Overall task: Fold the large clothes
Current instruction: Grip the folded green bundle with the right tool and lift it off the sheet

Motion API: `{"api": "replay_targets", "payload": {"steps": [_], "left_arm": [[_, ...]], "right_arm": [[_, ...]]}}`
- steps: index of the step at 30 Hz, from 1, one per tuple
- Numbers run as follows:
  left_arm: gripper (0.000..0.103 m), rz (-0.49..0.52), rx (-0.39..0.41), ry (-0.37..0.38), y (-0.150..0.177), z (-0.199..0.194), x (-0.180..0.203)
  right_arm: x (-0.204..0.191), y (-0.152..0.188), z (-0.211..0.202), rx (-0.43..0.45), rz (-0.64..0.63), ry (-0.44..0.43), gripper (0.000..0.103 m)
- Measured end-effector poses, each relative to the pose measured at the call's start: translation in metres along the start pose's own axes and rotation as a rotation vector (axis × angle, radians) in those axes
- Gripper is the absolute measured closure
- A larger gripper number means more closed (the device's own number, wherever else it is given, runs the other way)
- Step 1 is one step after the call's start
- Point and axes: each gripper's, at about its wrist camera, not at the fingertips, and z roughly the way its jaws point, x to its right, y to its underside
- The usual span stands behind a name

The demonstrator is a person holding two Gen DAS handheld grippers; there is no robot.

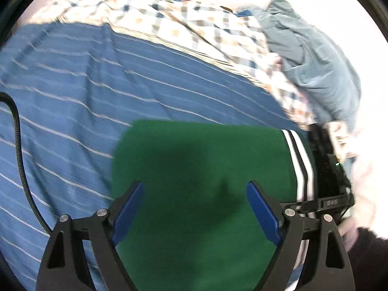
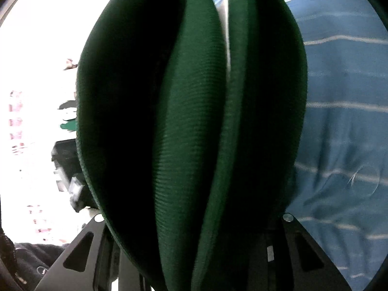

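A dark green garment (image 1: 198,169) with black and white side stripes (image 1: 300,167) lies folded on the blue striped bed cover. My left gripper (image 1: 194,189) hovers over it, wide open and empty, its blue pads (image 1: 128,211) apart. In the right wrist view thick folds of the same green garment (image 2: 191,126) fill the middle and hide the fingertips; my right gripper (image 2: 194,223) is shut on the cloth. The right gripper's black body shows at the garment's right edge in the left wrist view (image 1: 332,181).
The blue bed cover with thin white stripes (image 1: 84,92) spans the scene and shows in the right wrist view (image 2: 344,121). A checked cloth (image 1: 181,21) and a grey-blue garment (image 1: 315,55) lie heaped at the back. A black cable (image 1: 19,145) hangs at left.
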Motion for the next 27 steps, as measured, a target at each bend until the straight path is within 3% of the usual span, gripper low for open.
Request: {"api": "replay_targets", "payload": {"steps": [2,5,8,9,11,14,17,23,25,27], "left_arm": [[0.018,-0.003,-0.014,-0.085,0.000,0.002,-0.019],[0.017,-0.070,-0.058,-0.153,0.008,0.010,-0.051],[0.016,-0.143,-0.091,-0.167,0.023,0.022,-0.081],[0.011,-0.148,-0.099,-0.163,0.027,0.024,-0.085],[0.009,-0.174,-0.137,-0.111,0.038,0.037,-0.097],[0.009,-0.231,-0.138,0.043,0.048,0.048,-0.108],[0.009,-0.292,-0.164,0.147,0.052,0.065,-0.113],[0.007,-0.222,-0.189,0.242,0.050,0.087,-0.097],[0.009,-0.200,-0.190,0.252,0.045,0.089,-0.090],[0.019,-0.170,-0.168,0.242,0.046,0.087,-0.084]], "right_arm": [[0.010,-0.009,0.003,-0.026,0.021,0.034,0.064],[0.045,-0.009,-0.002,-0.048,0.093,0.100,0.051],[0.064,-0.002,-0.005,-0.030,0.130,0.090,0.047],[0.064,0.000,-0.006,-0.020,0.123,0.089,0.045],[0.064,0.001,-0.006,-0.005,0.120,0.094,0.041],[0.070,0.002,-0.005,0.000,0.138,0.100,0.031],[0.079,0.001,-0.005,-0.007,0.165,0.078,0.028],[0.084,-0.004,-0.008,-0.027,0.177,0.044,0.027],[0.084,-0.004,-0.009,-0.031,0.171,0.036,0.027],[0.084,-0.005,-0.011,-0.032,0.170,0.031,0.027]]}}
